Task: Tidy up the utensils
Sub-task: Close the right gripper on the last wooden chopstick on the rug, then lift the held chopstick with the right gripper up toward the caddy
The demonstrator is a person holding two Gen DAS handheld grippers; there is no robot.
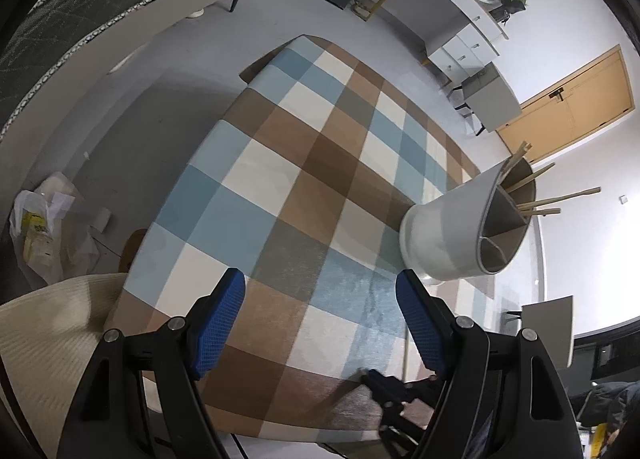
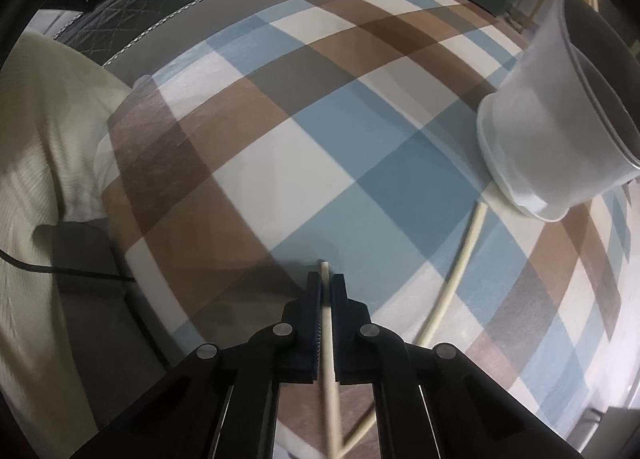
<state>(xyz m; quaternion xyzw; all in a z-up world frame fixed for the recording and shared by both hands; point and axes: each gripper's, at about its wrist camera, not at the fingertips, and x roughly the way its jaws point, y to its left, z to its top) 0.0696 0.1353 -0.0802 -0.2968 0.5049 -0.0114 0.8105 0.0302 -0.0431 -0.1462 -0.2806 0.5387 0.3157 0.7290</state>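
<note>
right wrist view: we look down our right gripper [image 2: 326,283] at a checked tablecloth [image 2: 248,131] in blue, brown and cream. its two blue-padded fingers are pressed together on a pale chopstick [image 2: 329,339], which runs back between the fingers toward the camera with its tip poking out just past the fingertips, at the cloth. a second chopstick [image 2: 456,263] lies loose on the cloth just to the right, its far end reaching toward the foot of a white utensil holder [image 2: 552,147] that stands at the right edge of the view. left wrist view: our left gripper [image 1: 320,307] hangs over bare cloth with its fingers wide apart and nothing between them. the utensil holder [image 1: 452,235] sits just beyond its right finger, divided into compartments, with several wooden chopsticks [image 1: 560,199] already standing in one of them. we judge the job partly done: some sticks are stored, one is clamped and ready to lift, and at least one more remains on the table. the holder is near, up and to the right of the gripped stick.
</note>
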